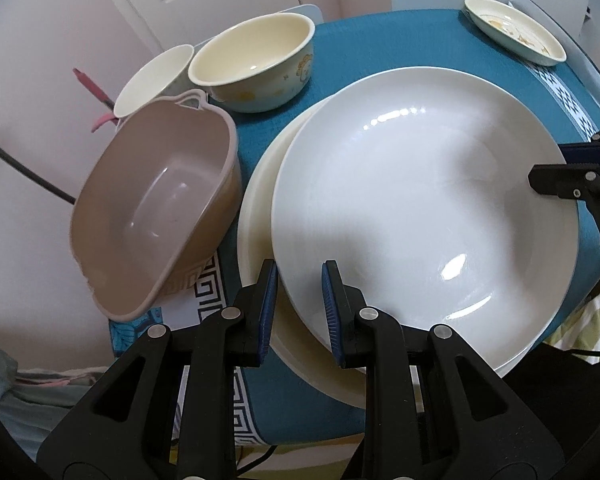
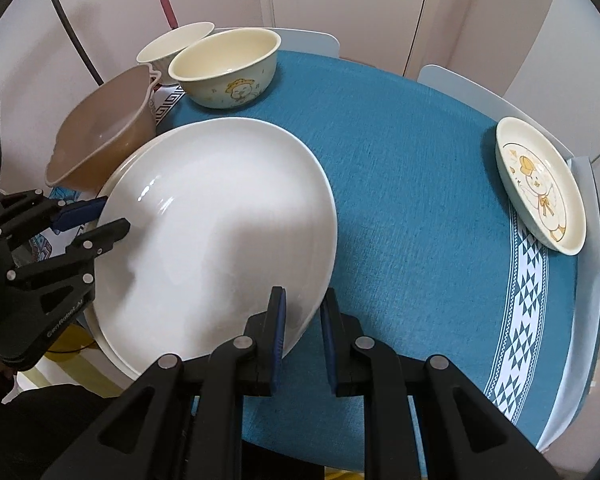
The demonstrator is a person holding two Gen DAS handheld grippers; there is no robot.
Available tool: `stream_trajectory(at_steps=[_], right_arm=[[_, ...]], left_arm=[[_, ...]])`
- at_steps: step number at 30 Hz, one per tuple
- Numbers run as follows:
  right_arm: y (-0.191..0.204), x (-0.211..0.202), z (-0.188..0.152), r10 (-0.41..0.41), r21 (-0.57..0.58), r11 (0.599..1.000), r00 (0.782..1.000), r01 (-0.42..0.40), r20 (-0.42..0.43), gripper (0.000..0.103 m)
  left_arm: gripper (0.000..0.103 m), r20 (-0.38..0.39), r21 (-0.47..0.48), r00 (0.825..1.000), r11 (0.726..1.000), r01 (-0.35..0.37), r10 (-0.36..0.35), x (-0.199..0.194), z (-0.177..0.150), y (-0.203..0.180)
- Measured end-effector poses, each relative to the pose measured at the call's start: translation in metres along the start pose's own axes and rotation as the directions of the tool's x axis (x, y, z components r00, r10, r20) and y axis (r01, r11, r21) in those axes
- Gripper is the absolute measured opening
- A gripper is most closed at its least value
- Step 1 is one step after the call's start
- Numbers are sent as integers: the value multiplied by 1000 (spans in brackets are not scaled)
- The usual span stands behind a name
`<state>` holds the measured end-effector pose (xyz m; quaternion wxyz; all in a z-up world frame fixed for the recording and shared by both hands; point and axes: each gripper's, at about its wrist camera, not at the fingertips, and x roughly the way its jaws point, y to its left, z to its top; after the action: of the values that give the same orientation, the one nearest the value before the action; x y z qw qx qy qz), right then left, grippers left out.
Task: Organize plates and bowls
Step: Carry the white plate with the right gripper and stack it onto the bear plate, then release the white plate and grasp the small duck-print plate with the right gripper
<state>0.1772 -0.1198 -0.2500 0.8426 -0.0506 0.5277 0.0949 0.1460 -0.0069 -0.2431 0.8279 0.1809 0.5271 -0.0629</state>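
A large white plate (image 1: 420, 208) sits on a cream plate (image 1: 256, 216), offset toward one side, on the blue cloth. Just beside them stands a taupe handled bowl (image 1: 152, 208); behind it a cream cartoon-printed bowl (image 1: 256, 64) and a small white bowl (image 1: 152, 76) touch. A cartoon-printed dish (image 2: 540, 184) lies well apart at the far edge.

A teal tablecloth (image 2: 400, 168) covers the table.

Pale pink wall (image 1: 40, 60) behind table. White panelled door (image 2: 340, 12) at back. Table (image 2: 400, 180) under teal cloth, white patterned border (image 2: 528, 280) along edge. White chair backs (image 2: 460, 84) tucked against far side. Dark cable (image 1: 24, 168) crossing wall at left. Soft, even indoor light; glare spots on glossy surfaces.
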Motion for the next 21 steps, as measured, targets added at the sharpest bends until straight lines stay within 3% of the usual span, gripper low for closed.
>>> stream_trajectory(at_steps=[21], right_arm=[[6,-3,-1,-17,-18,1000,1000,18,18,16]], left_arm=[[20,16,33,998,997,-65,65,-12,-9,-6]])
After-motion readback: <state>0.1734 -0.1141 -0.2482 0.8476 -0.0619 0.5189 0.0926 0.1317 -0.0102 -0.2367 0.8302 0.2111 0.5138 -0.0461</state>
